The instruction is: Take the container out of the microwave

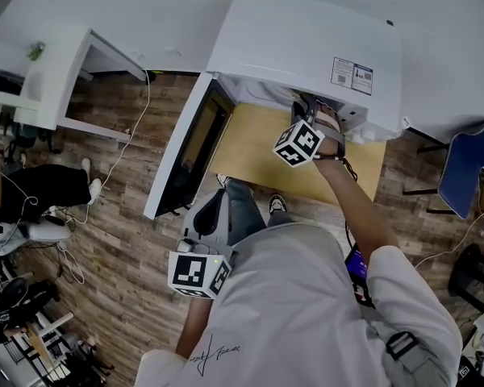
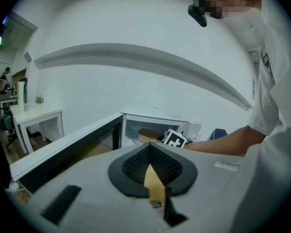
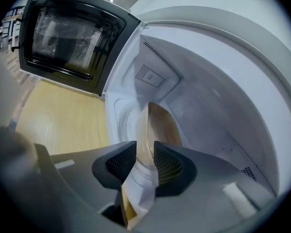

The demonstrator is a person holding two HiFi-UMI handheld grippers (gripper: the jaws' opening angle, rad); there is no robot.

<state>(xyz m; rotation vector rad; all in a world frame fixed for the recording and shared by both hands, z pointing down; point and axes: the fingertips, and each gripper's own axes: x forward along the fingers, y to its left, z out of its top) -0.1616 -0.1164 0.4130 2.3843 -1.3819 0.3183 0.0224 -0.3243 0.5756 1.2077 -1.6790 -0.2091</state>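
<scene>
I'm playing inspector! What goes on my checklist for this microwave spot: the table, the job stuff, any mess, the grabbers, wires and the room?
Surface: light wooden table under the microwave.
Job's things: white microwave, its door swung open; tan container inside it.
Clutter: nothing seen.
Grippers: right gripper reaches inside, jaws apart with the container's rim between them; left gripper shut, empty, held back near the person's body.
Cables: white cable trailing across the floor.
Surroundings: plank floor, white desk, blue chair.
</scene>
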